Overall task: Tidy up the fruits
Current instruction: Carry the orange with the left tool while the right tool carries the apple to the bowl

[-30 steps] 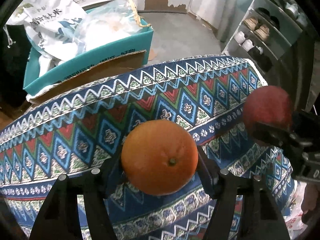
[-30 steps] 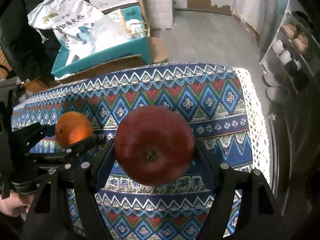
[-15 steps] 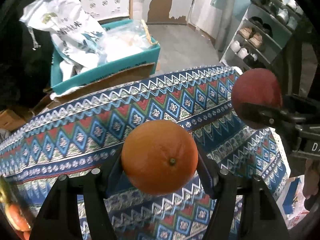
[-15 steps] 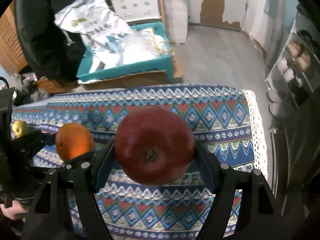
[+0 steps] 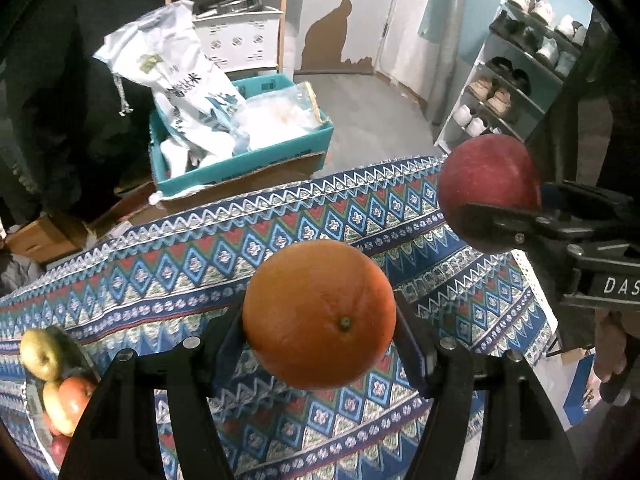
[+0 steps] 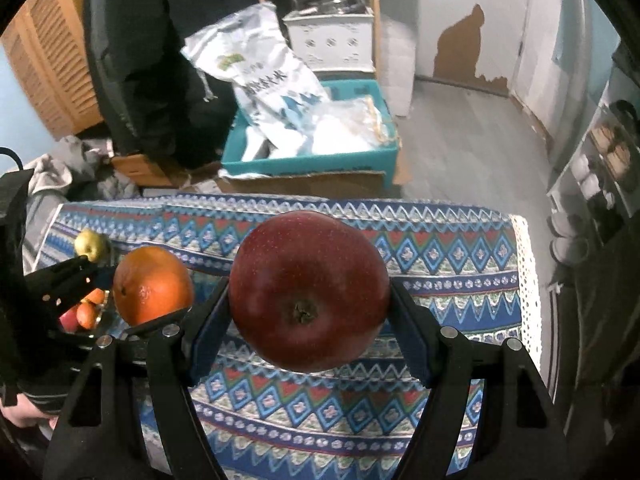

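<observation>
My left gripper is shut on an orange, held above the patterned tablecloth. My right gripper is shut on a dark red apple, also held in the air over the cloth. In the left wrist view the red apple and the right gripper's finger show at the right. The right wrist view has the orange at the left in the left gripper. A bowl of fruit with a green apple on top sits at the table's left end.
Beyond the table's far edge a teal box with white bags stands on the floor. A shoe rack is at the right, a wooden shelf behind. A lace edge marks the table's right end.
Both grippers have risen with their fruit and drawn back from the table. More of the room shows, and the fruit bowl has come into view at the left.
</observation>
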Tool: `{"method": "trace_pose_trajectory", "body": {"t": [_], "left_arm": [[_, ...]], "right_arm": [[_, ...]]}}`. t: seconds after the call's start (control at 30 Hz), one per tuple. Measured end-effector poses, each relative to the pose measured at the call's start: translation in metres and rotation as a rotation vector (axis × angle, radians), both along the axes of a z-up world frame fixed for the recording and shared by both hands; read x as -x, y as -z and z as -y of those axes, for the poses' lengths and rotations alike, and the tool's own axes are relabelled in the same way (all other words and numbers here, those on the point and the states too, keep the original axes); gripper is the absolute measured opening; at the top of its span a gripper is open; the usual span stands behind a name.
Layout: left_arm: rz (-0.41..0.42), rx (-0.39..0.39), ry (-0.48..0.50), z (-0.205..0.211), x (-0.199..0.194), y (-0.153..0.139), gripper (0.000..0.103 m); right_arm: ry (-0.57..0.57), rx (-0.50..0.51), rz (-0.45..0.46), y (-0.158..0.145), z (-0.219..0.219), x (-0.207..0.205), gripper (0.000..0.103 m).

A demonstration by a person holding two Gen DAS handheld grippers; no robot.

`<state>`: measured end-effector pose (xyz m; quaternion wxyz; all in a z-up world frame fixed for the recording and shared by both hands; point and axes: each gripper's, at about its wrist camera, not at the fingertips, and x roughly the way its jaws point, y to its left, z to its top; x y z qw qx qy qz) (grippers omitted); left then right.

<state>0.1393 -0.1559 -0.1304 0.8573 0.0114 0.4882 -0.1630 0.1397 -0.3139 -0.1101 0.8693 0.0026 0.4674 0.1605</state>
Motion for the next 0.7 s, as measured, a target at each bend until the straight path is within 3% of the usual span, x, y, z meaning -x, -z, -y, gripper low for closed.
{"method": "trace_pose_trajectory", "body": {"t": [0.7], "left_arm": [[0.015,0.020,-0.097,-0.103,0.062,-0.040,0.069]], "right_arm": [[-0.214,-0.019,0.061,-0.044,-0.100,0.032,0.075]]}}
